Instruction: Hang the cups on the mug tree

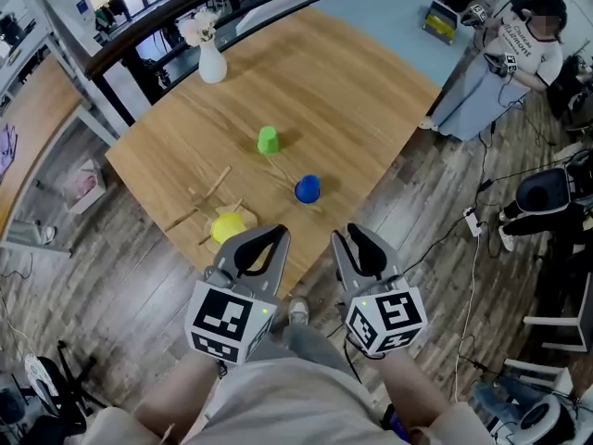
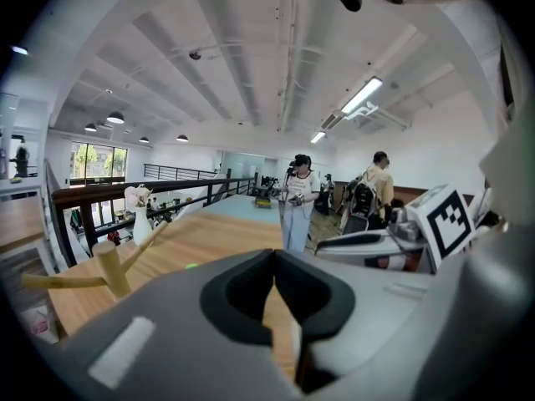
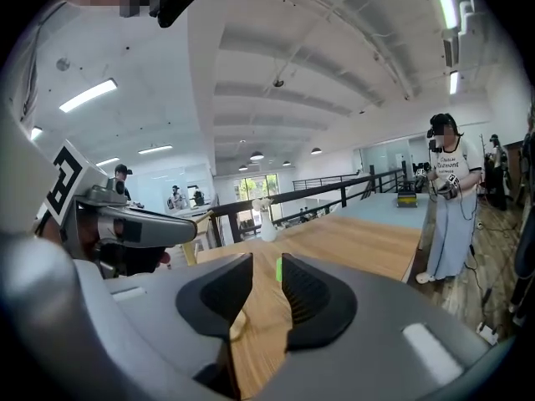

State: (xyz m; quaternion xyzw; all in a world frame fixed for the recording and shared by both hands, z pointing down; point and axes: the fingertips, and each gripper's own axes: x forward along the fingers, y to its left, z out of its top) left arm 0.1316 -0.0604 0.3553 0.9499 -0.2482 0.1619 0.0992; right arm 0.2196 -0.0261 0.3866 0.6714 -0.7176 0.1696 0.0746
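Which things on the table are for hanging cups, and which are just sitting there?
For the job: green plastic cup, blue plastic cup, yellow plastic cup, wooden branched mug tree.
Just sitting there: white vase holding flowers.

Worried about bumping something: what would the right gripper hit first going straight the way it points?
Probably the wooden tabletop, seen between the right gripper's jaws; the green cup lies farther along. Depth is unclear.
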